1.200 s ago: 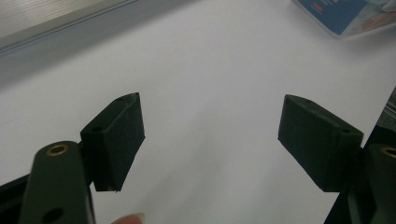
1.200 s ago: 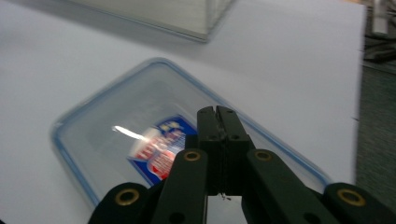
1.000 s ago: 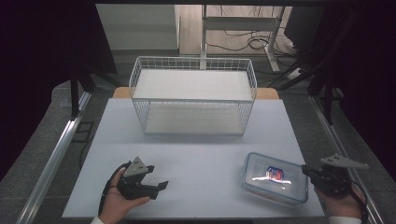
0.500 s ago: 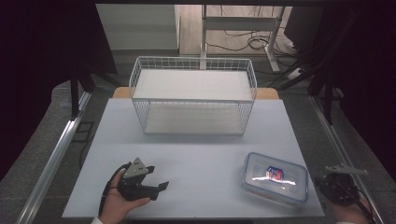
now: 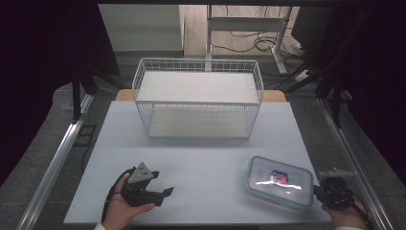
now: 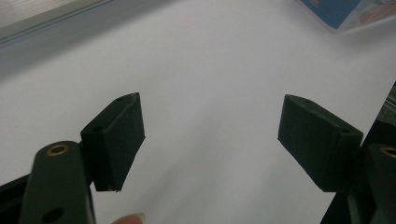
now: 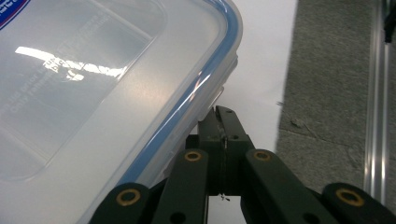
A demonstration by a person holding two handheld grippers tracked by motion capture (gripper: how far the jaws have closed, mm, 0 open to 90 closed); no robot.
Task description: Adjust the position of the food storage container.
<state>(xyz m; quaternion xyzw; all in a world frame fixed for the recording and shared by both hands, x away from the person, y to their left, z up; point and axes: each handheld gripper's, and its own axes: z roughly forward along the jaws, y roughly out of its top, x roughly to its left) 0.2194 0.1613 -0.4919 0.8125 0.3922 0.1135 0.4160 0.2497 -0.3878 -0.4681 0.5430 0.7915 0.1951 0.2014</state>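
Right gripper view puts the right claw (image 7: 223,122) pressed together with nothing between its tips, tucked just under the blue-rimmed edge of the clear food container (image 7: 88,84), whose far side is cut off by the frame. In the high view that container (image 5: 280,181) lies at the bench's (image 5: 206,158) near right corner, while the left claw (image 5: 160,194) rests spread and empty at the near left. Farther back stands a white wire basket (image 5: 198,98).
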